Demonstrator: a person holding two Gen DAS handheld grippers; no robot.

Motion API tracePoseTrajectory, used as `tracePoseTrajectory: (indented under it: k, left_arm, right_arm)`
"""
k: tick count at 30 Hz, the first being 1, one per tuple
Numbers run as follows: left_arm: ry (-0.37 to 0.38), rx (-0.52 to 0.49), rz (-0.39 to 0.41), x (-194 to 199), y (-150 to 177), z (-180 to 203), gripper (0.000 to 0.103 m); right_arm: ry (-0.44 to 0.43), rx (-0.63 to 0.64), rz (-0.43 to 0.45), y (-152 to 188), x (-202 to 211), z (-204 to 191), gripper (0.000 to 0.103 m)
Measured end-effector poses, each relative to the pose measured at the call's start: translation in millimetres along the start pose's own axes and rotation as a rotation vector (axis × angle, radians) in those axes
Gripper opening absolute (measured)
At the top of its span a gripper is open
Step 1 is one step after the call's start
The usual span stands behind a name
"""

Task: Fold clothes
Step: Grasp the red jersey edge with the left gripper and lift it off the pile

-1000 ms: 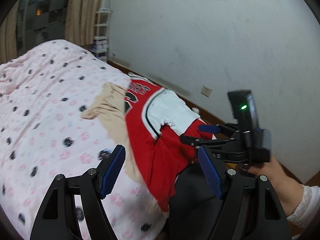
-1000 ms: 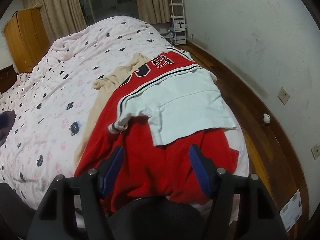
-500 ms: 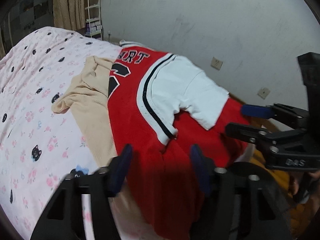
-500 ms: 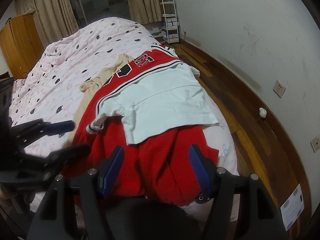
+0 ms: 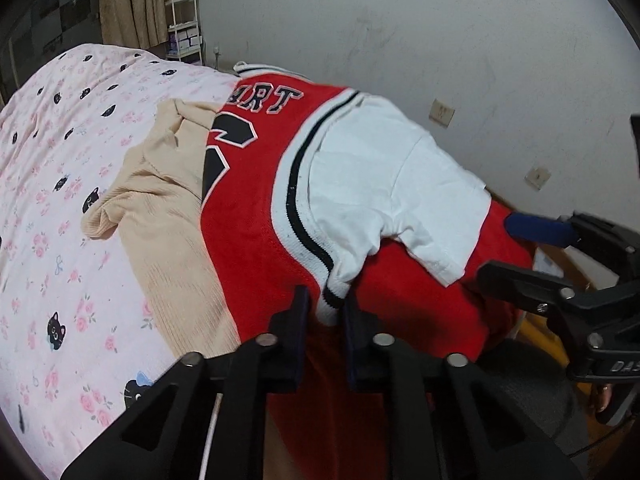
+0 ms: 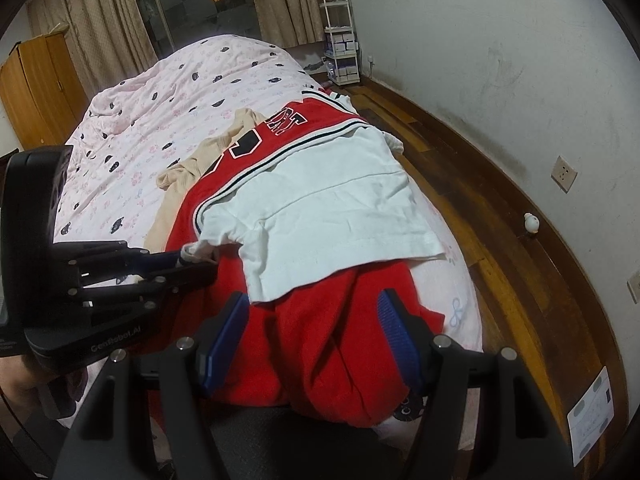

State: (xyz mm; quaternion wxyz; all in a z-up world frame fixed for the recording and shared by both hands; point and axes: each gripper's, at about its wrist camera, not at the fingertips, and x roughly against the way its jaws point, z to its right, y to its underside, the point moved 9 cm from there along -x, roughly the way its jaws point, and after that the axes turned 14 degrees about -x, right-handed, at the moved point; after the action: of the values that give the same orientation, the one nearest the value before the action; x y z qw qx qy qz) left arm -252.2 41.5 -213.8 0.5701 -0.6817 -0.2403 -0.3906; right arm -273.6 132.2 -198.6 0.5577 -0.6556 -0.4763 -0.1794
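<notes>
Nearest to us, our left gripper point(image 5: 325, 312) has its jaws drawn close together, pinching the striped cuff of the white T-shirt's sleeve point(image 5: 334, 296); the right wrist view shows the same grip from the side, the dark fingers meeting on the sleeve tip point(image 6: 192, 254). Our right gripper point(image 6: 312, 320) hangs with its blue-padded jaws wide apart above the red fabric at the foot of the pile, and it holds nothing. In the left wrist view that right gripper point(image 5: 516, 252) sits off to the right, just beside the hem of the white T-shirt point(image 5: 384, 184). The white T-shirt lies spread on top of a red basketball jersey point(image 5: 256, 216), whose black-and-white trimmed armhole runs along the shirt's left edge. The jersey's lower part droops over the end of the bed point(image 6: 452, 264), near a dark chair seat point(image 6: 256, 428) just below our grippers. Beside the jersey, partly under it, rests a beige knit top point(image 5: 160, 200). All three garments lie on a pink bedspread point(image 5: 52, 184) printed with cats and flowers. Farther off stand a white shelf rack point(image 6: 340, 40), beige curtains point(image 6: 100, 20) and a wooden wardrobe point(image 6: 40, 88), and the white wall point(image 6: 500, 40) carries a socket point(image 6: 564, 174).
</notes>
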Motion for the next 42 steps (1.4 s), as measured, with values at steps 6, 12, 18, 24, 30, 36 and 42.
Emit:
tracePoseTrajectory:
  k: [6, 12, 18, 24, 30, 36, 42]
  left_arm:
    - [0.004, 0.041, 0.025, 11, 1, -6, 0.007]
    - [-0.017, 0.067, 0.07, 33, -5, -15, 0.007]
    - [-0.038, 0.11, 0.104, 54, -7, -38, 0.007]
    - [-0.072, 0.145, 0.116, 67, 5, -60, 0.007]
    - [-0.11, 0.214, 0.122, 79, 28, -90, 0.007]
    - [-0.146, 0.32, 0.143, 98, 57, -118, 0.007]
    - [-0.188, 0.433, 0.174, 129, 90, -154, 0.007]
  right_arm:
    - [0.018, 0.012, -0.005, -1, -4, -3, 0.068]
    - [0.025, 0.005, 0.0, -3, -2, -7, 0.069]
    - [0.029, 0.019, 0.014, -5, 8, -14, 0.069]
    - [0.033, 0.03, 0.019, -5, 16, -20, 0.069]
    - [0.031, 0.043, 0.008, -1, 16, -30, 0.069]
    - [0.031, 0.075, 0.014, 1, 21, -45, 0.069]
    - [0.027, 0.101, 0.015, 2, 24, -62, 0.069]
